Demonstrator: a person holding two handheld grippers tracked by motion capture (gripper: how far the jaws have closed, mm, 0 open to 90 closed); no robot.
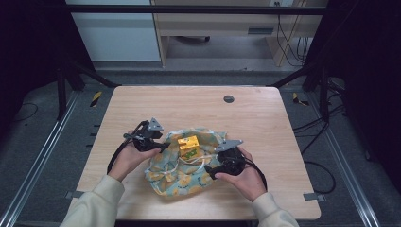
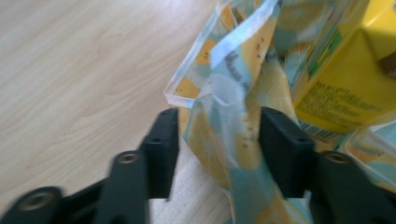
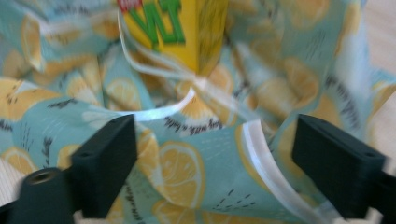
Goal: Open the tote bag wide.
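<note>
A pale blue cloth bag (image 1: 172,176) printed with lemon slices lies crumpled on the wooden table (image 1: 198,106). A yellow drink carton (image 1: 188,145) stands in its middle. My left gripper (image 1: 165,146) is at the bag's left edge. In the left gripper view its jaws (image 2: 219,140) stand apart around an upright fold of the bag (image 2: 233,70), with the carton (image 2: 341,88) just beyond. My right gripper (image 1: 210,171) is at the bag's right side. Its jaws (image 3: 215,149) are wide apart over the bag's white-trimmed rim (image 3: 177,168), facing the carton (image 3: 187,23). A white ribbon (image 3: 159,112) crosses the cloth.
A grey round cap (image 1: 229,99) sits in the tabletop near the far edge. Bare wood surrounds the bag on all sides. Black frame struts (image 1: 78,71) and loose cables (image 1: 312,127) flank the table on the floor.
</note>
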